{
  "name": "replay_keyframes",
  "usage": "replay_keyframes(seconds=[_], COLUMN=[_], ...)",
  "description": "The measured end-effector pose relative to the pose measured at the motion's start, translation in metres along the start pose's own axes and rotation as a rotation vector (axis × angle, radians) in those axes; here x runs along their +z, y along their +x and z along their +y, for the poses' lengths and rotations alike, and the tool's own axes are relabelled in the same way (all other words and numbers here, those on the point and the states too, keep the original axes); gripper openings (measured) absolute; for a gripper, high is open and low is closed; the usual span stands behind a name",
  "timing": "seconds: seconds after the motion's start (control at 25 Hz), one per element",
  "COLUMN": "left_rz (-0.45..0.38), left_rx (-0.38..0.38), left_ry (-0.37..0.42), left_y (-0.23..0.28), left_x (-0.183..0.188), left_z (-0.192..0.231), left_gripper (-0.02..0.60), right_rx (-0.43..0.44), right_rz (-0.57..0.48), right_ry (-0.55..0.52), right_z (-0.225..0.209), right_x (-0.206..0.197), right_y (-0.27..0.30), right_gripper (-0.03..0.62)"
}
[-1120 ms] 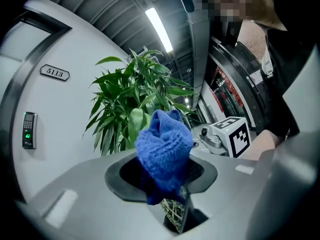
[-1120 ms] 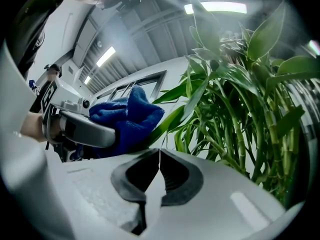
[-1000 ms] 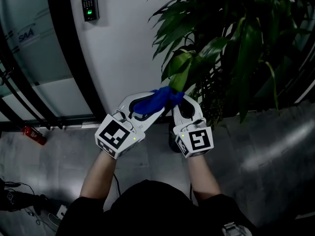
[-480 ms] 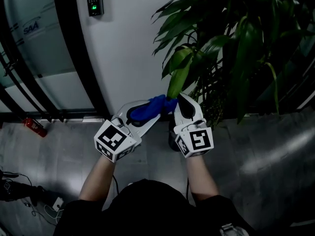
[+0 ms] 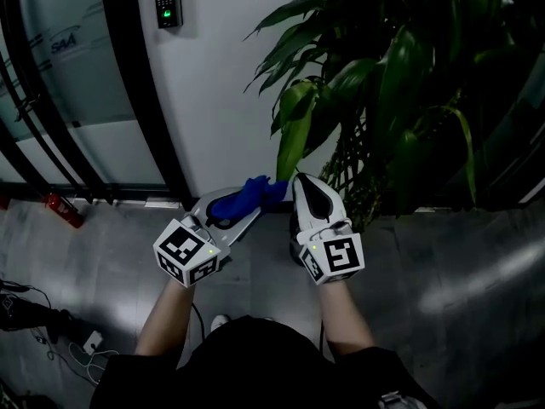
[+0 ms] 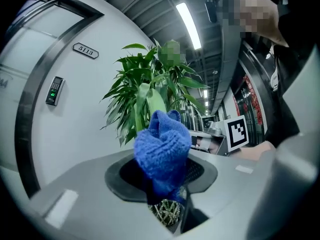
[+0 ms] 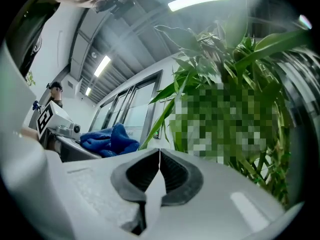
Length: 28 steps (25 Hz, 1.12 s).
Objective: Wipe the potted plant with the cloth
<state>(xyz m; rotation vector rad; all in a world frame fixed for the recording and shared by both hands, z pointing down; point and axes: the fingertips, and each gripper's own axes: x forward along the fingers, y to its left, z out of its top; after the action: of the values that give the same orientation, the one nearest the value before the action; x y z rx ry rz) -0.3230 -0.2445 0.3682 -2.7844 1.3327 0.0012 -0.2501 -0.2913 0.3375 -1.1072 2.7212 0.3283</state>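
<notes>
While left claw (image 6: 165,181) grips bunched blue cloth (image 6: 162,151) between jaws, cloth bulges up past claw tips. Right claw (image 7: 159,165) closed, jaws pressed together, nothing between; in head view its tip sits just beside cloth. Plant (image 5: 383,75) stands ahead against white wall (image 5: 213,83). One long leaf (image 5: 292,139) hangs down, tip just above cloth. Card reader (image 5: 168,2) on wall, upper left.

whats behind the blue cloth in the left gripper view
The potted plant: a pale green leaf rises right behind the blue cloth, darker leaves farther back. The cloth hides that leaf's lower end.
</notes>
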Motion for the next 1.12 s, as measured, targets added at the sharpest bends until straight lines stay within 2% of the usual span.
replay_keyframes(seconds=[0.32,0.48,0.6,0.72,0.88,1.0,1.12], left_rz=[-0.091,-0.105,-0.145,-0.176,-0.203,-0.237,-0.233], left_rx=[0.157,0.227,0.220,0.200,0.190,0.149,0.132], left_ry=[-0.108,-0.202,-0.252,-0.267,-0.281,-0.319,-0.334], left_y=[-0.043,-0.077,-0.094,-0.115,-0.153,-0.178,-0.203], left_x=[-0.011,-0.026,-0.028,-0.025,-0.021,-0.019,-0.027], left_z=[-0.006,-0.012,-0.018,-0.021,-0.022,-0.027,-0.030], left_gripper=[0.153,0.153,0.153,0.153,0.153,0.153,0.153], right_rx=[0.088,0.109,0.117,0.097,0.014,-0.016,-0.029], right_rz=[0.039,0.071,0.088,0.111,0.147,0.147,0.153], right_ry=[0.091,0.158,0.162,0.120,0.118,0.081,0.066], right_z=[0.001,0.014,0.022,0.023,0.020,0.041,0.074], right_x=[-0.032,-0.056,-0.057,-0.061,-0.064,-0.056,-0.044], right_y=[-0.023,-0.033,-0.040,-0.052,-0.074,-0.090,-0.112], right_gripper=[0.005,0.003,0.004,0.003,0.003,0.005,0.003])
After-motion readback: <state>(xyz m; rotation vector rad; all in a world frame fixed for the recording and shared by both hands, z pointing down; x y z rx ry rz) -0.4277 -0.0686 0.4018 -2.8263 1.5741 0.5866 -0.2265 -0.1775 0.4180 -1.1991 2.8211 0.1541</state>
